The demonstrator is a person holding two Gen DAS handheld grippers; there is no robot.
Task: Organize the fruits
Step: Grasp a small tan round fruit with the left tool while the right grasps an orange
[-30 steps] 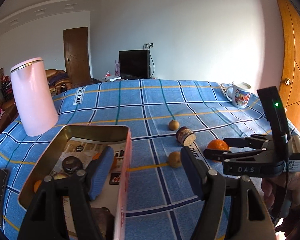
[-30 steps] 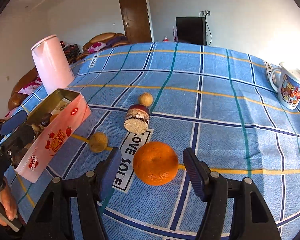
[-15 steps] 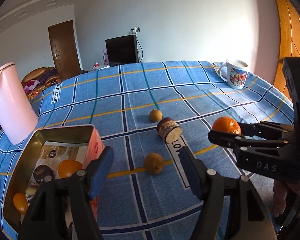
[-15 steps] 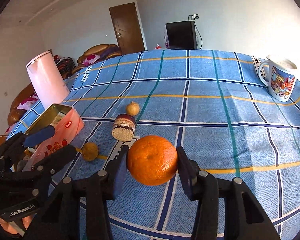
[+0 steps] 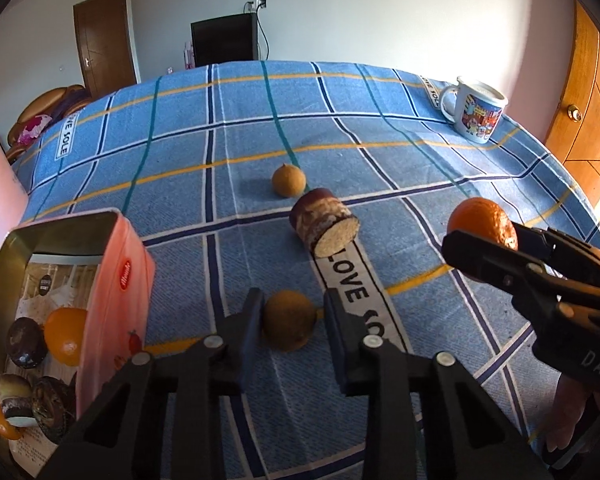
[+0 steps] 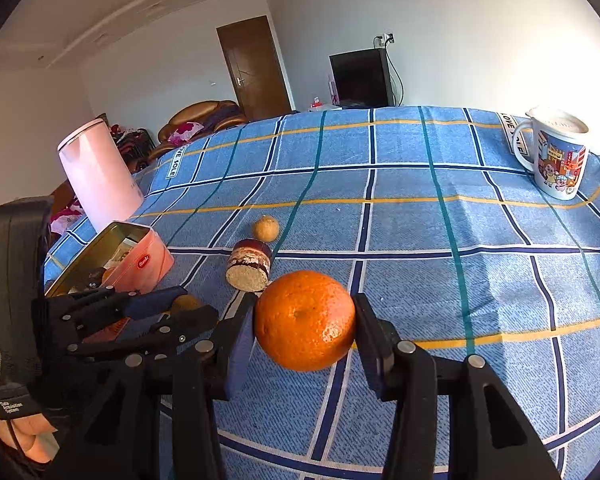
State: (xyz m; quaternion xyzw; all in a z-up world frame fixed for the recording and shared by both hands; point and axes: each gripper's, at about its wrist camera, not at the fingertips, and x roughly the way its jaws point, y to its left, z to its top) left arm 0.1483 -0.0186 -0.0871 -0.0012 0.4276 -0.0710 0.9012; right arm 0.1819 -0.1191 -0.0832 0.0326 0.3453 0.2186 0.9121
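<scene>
A blue checked tablecloth (image 6: pixel 420 208) covered the whole table, with a white band that read "LOVE SOLE" (image 5: pixel 350 284). Seen from the right wrist view, a pale pink kettle (image 6: pixel 98 176) stood upright at about ten o'clock on the cloth, near the far left edge. Just in front of it was an open pink biscuit tin (image 5: pixel 118 280). Inside the tin lay two oranges and some dark round cakes; I could not tell how many cakes exactly. A printed mug (image 6: pixel 556 156) stood upright at about two o'clock, well apart from everything else.

The right gripper (image 6: pixel 304 332) held a large orange (image 6: pixel 305 320). Its two fingers were clamped on the sides of this fruit, and in the left wrist view the fruit seemed to be lifted above the cloth.

The left gripper (image 5: pixel 290 320) was pointed down at a small brown round fruit (image 5: pixel 290 324), which lay on the cloth just right of the tin. Its jaws had just been closing, and this fruit was between them; the left finger touched the skin, and the right one looked almost touching, so the grip seemed closed on it.

A piece of chocolate roll cake (image 5: pixel 326 226) lay on its side at the centre of the table. A second small brown fruit (image 5: pixel 288 180) rested just behind it, at twelve o'clock.
</scene>
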